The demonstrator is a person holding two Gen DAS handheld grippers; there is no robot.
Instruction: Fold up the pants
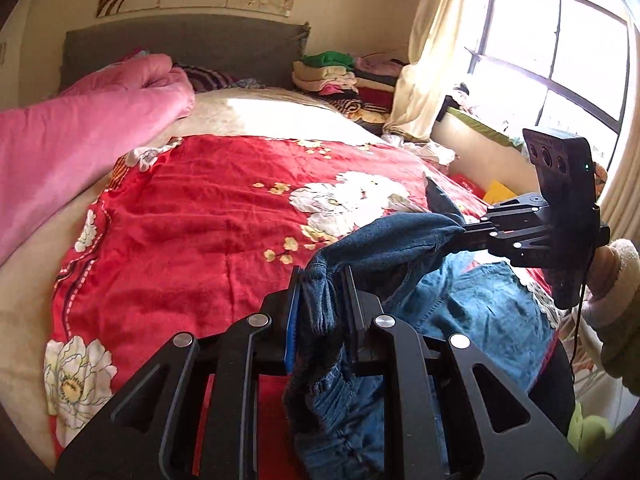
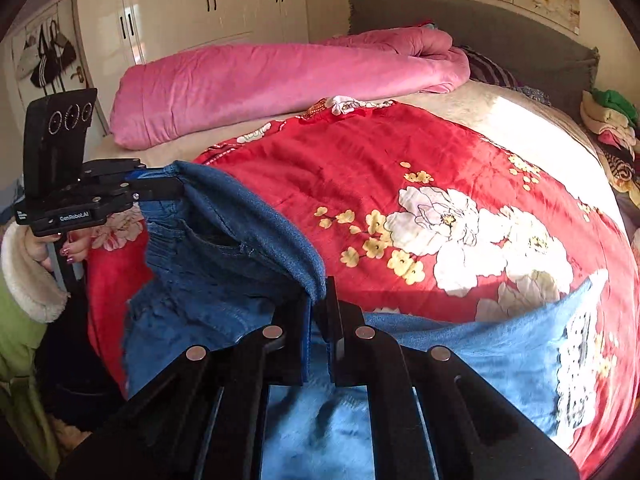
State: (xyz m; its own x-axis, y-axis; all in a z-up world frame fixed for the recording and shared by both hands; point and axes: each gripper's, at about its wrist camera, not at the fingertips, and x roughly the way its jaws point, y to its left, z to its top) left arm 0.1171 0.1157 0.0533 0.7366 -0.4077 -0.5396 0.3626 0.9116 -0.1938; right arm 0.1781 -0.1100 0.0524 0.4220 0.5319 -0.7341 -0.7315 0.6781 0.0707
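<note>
Jaws both clamped; pants (image 2: 224,216) waistband stretched sideways between grippers.

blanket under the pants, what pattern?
Red blanket with white and yellow flowers; clearest in the right wrist view.

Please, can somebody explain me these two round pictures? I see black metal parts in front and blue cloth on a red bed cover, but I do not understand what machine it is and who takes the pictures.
There is no robot. A person holds a hand tool in each hand, and each has two jaws and a wide-angle camera looking along them. One picture comes from the left gripper, the other from the right gripper; each also shows the other tool from the side. Below is a bed with a red blanket and a pink quilt. Both tools are shut on the waist end of blue pants, raising it off the blanket. The rest of the pants lies on the bed.
</note>
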